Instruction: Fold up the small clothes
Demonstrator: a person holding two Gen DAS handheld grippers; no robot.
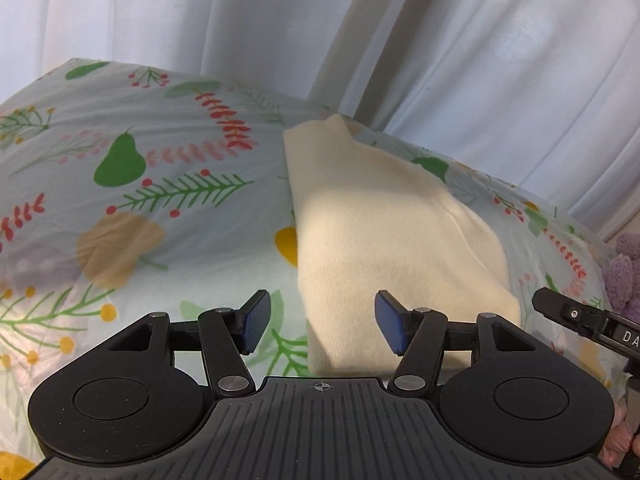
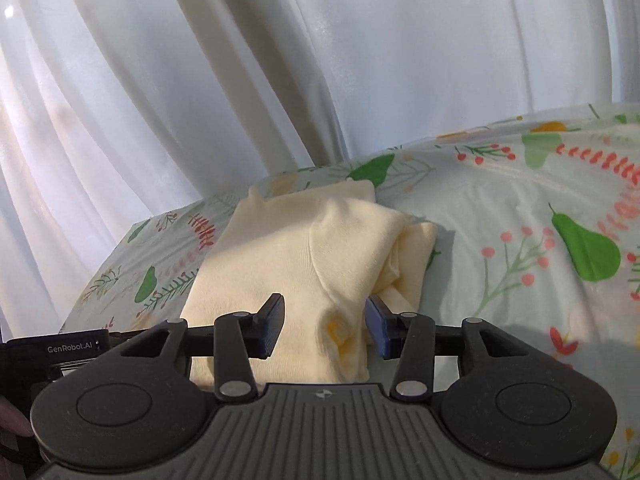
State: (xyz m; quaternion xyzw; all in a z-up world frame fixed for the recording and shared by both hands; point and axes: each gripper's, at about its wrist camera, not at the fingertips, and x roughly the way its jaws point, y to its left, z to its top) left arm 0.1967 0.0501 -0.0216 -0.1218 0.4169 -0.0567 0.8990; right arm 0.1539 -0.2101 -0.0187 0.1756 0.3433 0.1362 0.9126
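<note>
Honestly, a fair bit was cut off here. In the left wrist view the near end of the folded cream garment (image 1: pixel 396 232) disappeared under the gripper body, and at 3 o'clock a fuzzy purple thing (image 1: pixel 626 272) and something pink (image 1: pixel 616 440) below it were sliced by the frame edge, so I couldn't tell what they were. The garment lay on a surface covered by a leaf-and-pear printed sheet (image 1: pixel 132 208), white curtains (image 1: pixel 500 80) behind at 12 o'clock. The left gripper (image 1: pixel 322 326) had its blue pads apart, nothing pinched, garment edge just past the right-side pad. The right gripper (image 2: pixel 326 326) also stood parted over the cloth, which passed between the pads; no visible pinch. From that side, loose layers bunched at the garment's 3 o'clock edge. No containers visible anywhere.
</note>
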